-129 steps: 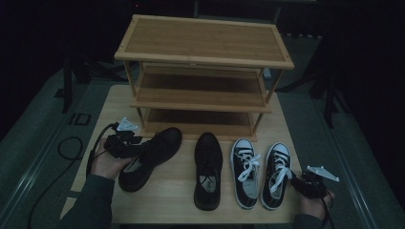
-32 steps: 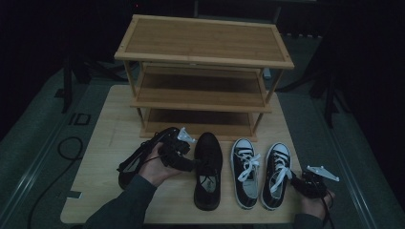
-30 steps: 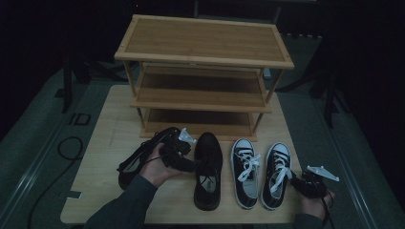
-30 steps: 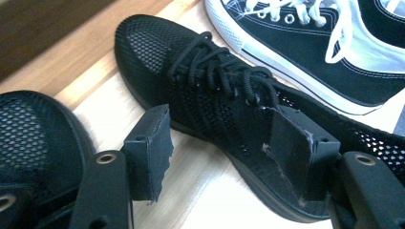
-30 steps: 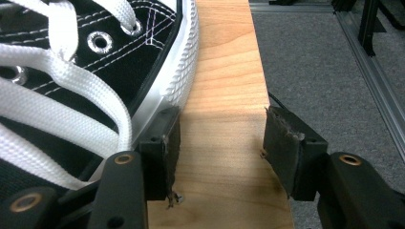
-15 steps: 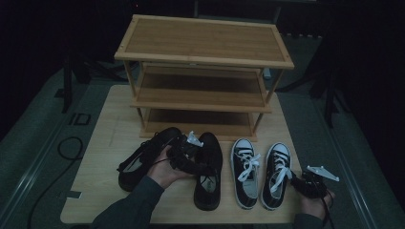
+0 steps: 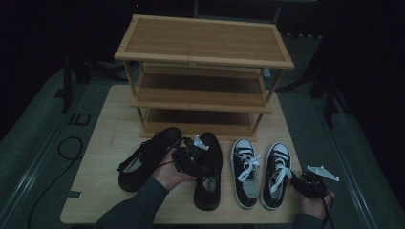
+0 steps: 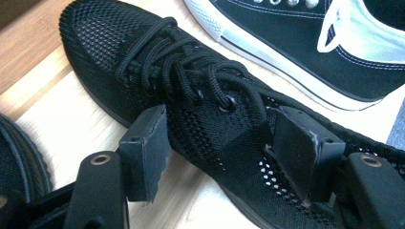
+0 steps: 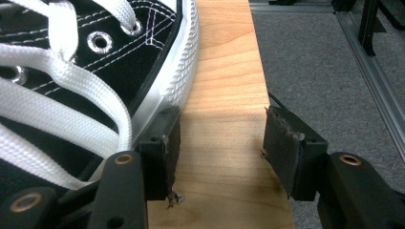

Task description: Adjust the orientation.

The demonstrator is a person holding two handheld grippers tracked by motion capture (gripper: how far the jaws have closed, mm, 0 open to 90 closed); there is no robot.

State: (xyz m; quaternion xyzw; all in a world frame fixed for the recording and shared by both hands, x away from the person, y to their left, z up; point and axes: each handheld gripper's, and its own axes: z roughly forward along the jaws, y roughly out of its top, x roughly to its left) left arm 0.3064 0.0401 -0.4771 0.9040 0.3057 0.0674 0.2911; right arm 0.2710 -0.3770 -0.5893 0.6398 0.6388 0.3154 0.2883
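Black mesh shoe (image 8: pixel 210 119) between left gripper (image 8: pixel 217 143) jaws.

Just one marking here: the letters "ID" on the grey floor (image 7: pixel 79 118), left of the wooden table (image 7: pixel 110 143).

black mesh shoe (image 8: pixel 210 119), black-and-white sneaker (image 9: pixel 71 71)

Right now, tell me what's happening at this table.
A person is working on shoes in front of a wooden shoe rack. The left gripper straddles the black mesh shoe, jaws open on either side of it. The right gripper rests open beside the black-and-white sneaker, holding nothing.
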